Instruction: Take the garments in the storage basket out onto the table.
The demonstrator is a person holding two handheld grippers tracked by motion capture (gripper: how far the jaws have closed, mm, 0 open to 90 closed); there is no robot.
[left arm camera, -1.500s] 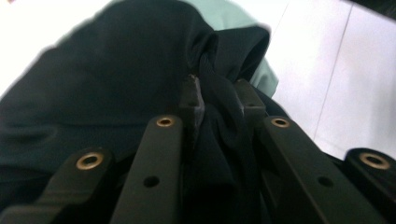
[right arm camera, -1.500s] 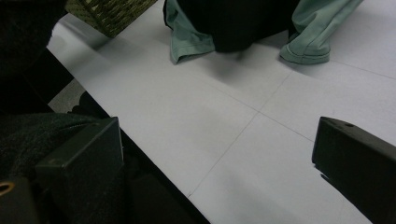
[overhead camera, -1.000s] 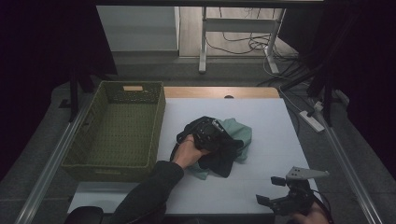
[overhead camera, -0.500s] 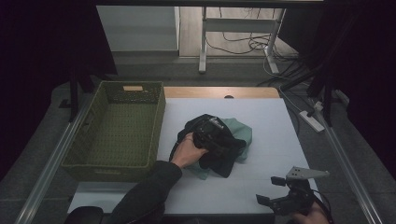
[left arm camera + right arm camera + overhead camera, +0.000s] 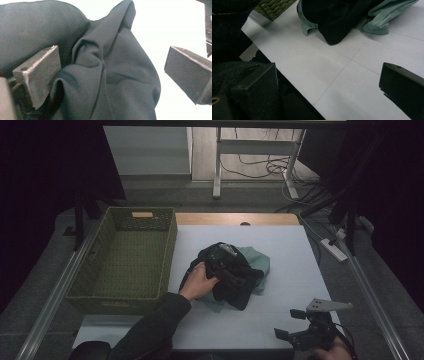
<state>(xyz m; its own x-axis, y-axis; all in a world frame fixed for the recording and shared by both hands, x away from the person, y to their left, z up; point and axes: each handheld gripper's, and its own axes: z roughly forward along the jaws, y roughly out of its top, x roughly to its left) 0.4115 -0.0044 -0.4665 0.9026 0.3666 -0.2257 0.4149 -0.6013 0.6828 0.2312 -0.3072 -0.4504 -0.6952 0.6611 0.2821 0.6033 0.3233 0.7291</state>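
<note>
L gripper [image 5: 227, 265] jaws apart, we straddle a black cloth [image 5: 110, 75] fold mid-table | R gripper [image 5: 300, 332] jaws apart, empty, near edge | green cloth [image 5: 256, 261] under black | wicker basket [image 5: 122, 295] left | our left hand [image 5: 199, 281] beside pile

The person's left forearm, in a dark sleeve [image 5: 150, 330], reached up from the bottom edge toward the middle of the bench, with the left hand [image 5: 199, 281] wrapped around the left tool [image 5: 231, 270]. That tool lay pointing away and to the right. In the left gripper view its two jaws stood wide apart, dark cloth bunched between them and against the left-hand jaw. The right tool [image 5: 300, 332] sat low at the near right corner, held by the right hand [image 5: 334, 353] at the frame's bottom edge. Its jaws also stood well apart, with nothing between them.
</note>
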